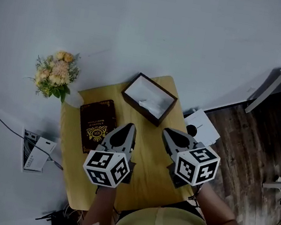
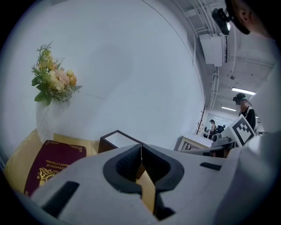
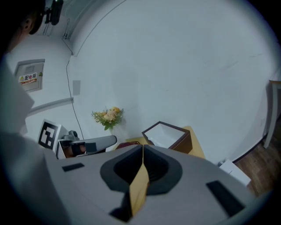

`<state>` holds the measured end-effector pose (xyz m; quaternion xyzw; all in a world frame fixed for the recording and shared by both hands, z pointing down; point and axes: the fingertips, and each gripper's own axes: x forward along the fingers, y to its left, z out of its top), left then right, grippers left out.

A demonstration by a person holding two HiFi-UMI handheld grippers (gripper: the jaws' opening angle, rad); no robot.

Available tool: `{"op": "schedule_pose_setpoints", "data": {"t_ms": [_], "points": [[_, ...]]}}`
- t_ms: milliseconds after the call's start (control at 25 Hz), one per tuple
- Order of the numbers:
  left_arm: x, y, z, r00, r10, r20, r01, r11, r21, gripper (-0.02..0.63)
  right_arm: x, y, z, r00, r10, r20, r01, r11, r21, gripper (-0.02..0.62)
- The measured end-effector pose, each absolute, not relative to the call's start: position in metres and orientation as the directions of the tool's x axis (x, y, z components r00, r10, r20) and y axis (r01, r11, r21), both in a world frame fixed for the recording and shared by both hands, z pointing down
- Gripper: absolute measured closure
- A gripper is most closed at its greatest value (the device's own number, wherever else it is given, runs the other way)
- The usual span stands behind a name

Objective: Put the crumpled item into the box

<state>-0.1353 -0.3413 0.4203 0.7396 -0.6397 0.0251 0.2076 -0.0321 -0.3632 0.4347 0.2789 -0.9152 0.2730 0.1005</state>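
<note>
Crumpled item point(image 1: 147, 103) lies inside the box point(image 1: 168, 112), beyond left tongs point(image 1: 128, 129) and right tongs point(image 1: 168, 134), both closed, empty.

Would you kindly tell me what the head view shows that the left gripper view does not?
Only the head view: a white cabled device left of the yellow table, and dark wooden floor. Only the left gripper view: distant people, ceiling lights, and the left tongs close up, shut on nothing. Both: the flowers, the maroon book, the open box and the table.
</note>
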Motion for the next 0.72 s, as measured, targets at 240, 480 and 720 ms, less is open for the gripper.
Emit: {"op": "schedule_pose_setpoints", "data": {"t_ms": [240, 480, 720], "points": [[-0.133, -0.323, 0.413, 0.19, -0.936, 0.295, -0.957, -0.11, 0.268, 0.584, -0.032, -0.35, 0.42, -0.822, -0.473, 0.316, -0.569, 0.703, -0.427, 0.566], [-0.136, -0.305, 0.411, 0.197, -0.934, 0.298, -0.958, -0.119, 0.261, 0.583, -0.032, -0.34, 0.406, -0.816, -0.493, 0.302, -0.578, 0.714, -0.396, 0.566], [-0.14, -0.289, 0.41, 0.2, -0.934, 0.297, -0.957, -0.121, 0.264, 0.583, -0.031, -0.33, 0.397, -0.806, -0.514, 0.293, -0.592, 0.712, -0.379, 0.566]]}}
